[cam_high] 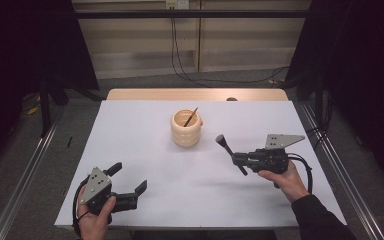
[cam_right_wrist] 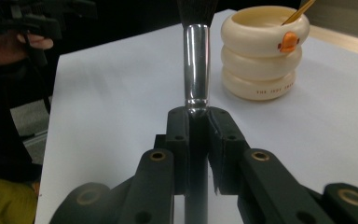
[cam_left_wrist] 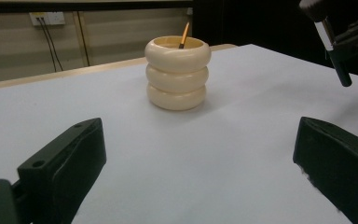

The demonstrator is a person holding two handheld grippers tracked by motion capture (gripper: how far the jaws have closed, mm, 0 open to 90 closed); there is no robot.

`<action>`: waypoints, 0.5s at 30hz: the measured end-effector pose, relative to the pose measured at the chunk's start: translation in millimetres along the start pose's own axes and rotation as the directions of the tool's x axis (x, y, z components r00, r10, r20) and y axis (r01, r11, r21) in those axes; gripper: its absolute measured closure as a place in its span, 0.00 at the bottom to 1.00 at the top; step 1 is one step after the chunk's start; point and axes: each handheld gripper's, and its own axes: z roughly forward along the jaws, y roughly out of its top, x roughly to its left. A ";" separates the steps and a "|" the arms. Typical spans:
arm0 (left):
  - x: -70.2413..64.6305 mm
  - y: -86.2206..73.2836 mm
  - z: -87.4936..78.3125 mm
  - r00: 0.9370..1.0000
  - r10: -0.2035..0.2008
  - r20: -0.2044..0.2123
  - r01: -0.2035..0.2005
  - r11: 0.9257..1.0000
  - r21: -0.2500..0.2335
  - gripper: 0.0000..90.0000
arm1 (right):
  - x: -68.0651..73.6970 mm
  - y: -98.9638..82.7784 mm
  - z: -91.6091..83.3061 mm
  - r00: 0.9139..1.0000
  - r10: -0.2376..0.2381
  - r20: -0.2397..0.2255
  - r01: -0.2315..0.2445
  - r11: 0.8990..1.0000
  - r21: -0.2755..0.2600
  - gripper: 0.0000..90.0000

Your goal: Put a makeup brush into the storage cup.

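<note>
Resting at the lower left of the high view, the left gripper [cam_high: 128, 185] has its jaws spread wide over the white table [cam_high: 145, 130] with nothing between them. At right of centre, the right gripper [cam_high: 236, 159] pinches a makeup brush [cam_high: 228, 151] by its handle, bristles toward the upper left. Farther back, at centre, stands the cream ringed cup [cam_high: 186, 128] with a thin brush [cam_high: 191, 116] leaning inside.

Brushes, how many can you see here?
2. One black brush is clamped in the right gripper, above the table. One thin brush stands in the cream pot. More may hide inside the pot.
</note>
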 end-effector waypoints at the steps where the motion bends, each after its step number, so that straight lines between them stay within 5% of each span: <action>1: -0.2 0.1 0.1 1.000 0.000 0.000 0.000 1.000 -0.001 0.03 | -0.3 0.1 -0.9 1.000 0.004 -0.004 -0.004 1.000 -0.010 0.88; 15: -3.7 2.2 0.5 1.000 -0.020 0.017 0.020 1.000 -0.022 0.02 | 0.2 3.1 -13.0 1.000 0.022 -0.004 -0.022 0.992 -0.122 0.88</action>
